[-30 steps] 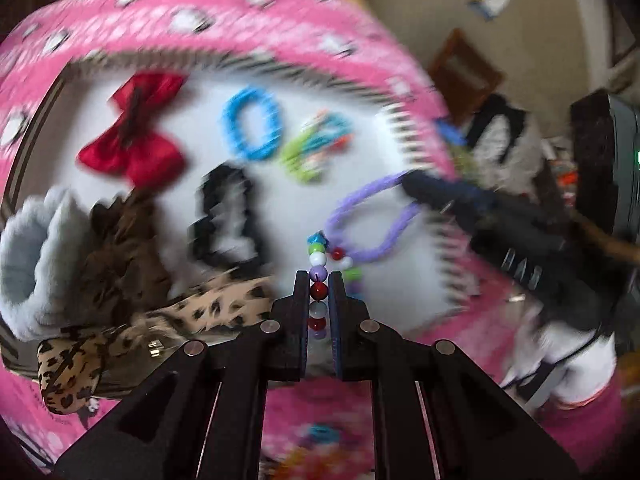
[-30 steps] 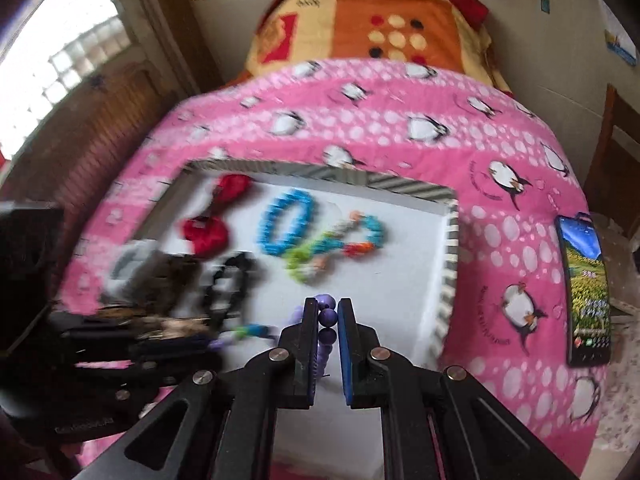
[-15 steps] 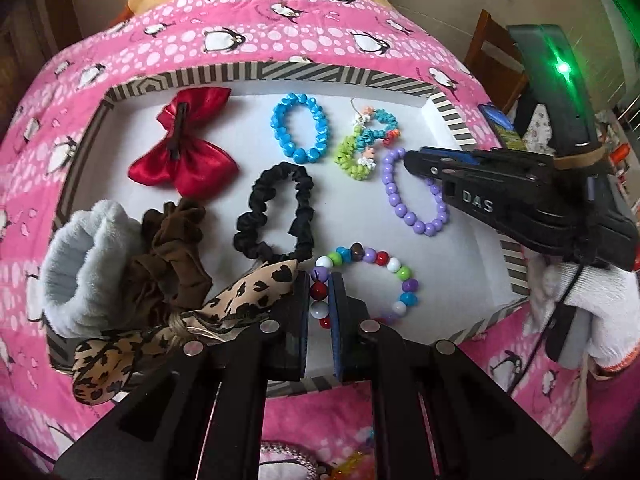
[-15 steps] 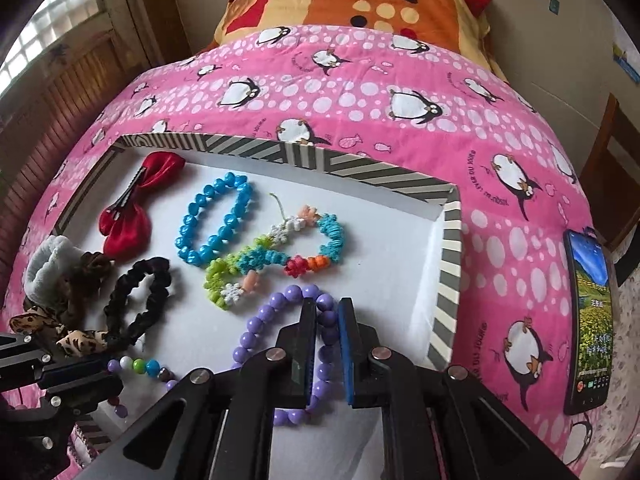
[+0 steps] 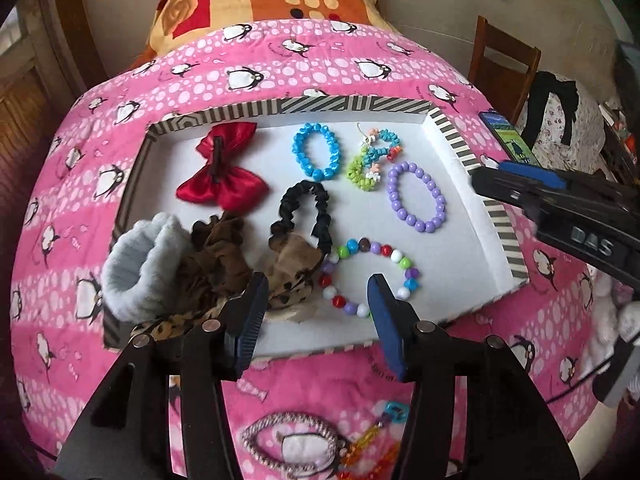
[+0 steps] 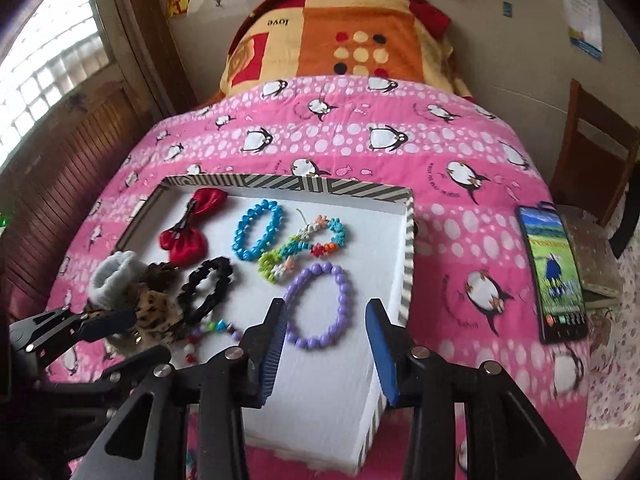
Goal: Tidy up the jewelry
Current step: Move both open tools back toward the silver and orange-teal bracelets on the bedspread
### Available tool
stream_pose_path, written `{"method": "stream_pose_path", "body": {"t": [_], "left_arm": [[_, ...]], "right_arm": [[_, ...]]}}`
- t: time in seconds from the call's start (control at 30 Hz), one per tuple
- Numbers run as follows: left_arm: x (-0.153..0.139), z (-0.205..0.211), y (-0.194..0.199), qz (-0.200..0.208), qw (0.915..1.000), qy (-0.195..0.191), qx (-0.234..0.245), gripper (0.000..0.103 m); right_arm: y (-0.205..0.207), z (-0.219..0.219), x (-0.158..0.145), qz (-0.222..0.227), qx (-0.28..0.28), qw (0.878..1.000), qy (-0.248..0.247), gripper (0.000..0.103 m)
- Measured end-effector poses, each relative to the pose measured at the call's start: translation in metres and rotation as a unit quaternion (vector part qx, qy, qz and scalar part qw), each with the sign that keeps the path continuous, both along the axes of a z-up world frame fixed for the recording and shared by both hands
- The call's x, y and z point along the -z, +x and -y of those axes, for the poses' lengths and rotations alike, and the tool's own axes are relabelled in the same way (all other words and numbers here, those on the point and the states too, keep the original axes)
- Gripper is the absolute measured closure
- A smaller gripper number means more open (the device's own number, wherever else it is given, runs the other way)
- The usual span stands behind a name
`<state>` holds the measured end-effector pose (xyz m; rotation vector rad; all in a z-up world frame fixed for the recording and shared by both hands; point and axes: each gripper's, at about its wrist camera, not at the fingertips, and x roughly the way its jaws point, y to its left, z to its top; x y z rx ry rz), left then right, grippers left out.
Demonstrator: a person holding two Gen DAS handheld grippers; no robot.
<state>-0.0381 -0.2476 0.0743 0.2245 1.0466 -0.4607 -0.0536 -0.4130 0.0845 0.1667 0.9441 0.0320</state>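
Pink penguin bedding [image 5: 320, 64] covers a bed that carries a striped-rimmed white tray [image 5: 456, 136]. Both claws are spread apart and hold nothing: the left claw [image 5: 316, 312] hangs over the tray's near edge, the right claw [image 6: 326, 332] over its near right corner. A multicolored bead bracelet [image 5: 370, 276] lies near the near edge, a purple bracelet [image 6: 320, 306] near the right edge, a blue bracelet [image 5: 316, 152] toward the far edge, a red bow [image 5: 224, 172] near the far left corner. A phone [image 6: 554, 272] lies on the bedding right of the tray.
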Motion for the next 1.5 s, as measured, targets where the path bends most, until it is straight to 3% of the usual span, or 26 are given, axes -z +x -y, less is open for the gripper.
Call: {"method": "stream_pose_path", "body": {"t": [0.4,0.97,1.13,1.3,1.5], "left_arm": [[-0.009,-0.031,-0.024,0.017,0.9997,0.010,-0.017,0.052],[-0.013,-0.045,-0.046,0.022,0.9996,0.012,-0.010,0.052],[-0.008,-0.057,-0.046,-0.018,0.9996,-0.019,-0.001,0.051],[0.012,-0.076,-0.056,-0.102,0.9916,-0.075,0.030,0.045],[0.035,-0.072,-0.080,-0.135,0.9862,-0.058,0.077,0.045]], "right_arm": [[-0.059,-0.015,-0.006,-0.004,0.012,1.000,0.000,0.063],[-0.098,-0.025,0.001,-0.020,0.023,1.000,-0.005,0.063],[-0.108,-0.021,0.003,-0.029,0.025,0.999,-0.013,0.063],[-0.128,-0.006,0.016,-0.055,0.038,0.998,-0.022,0.063],[-0.153,0.015,0.038,-0.089,0.059,0.994,-0.010,0.063]]}}
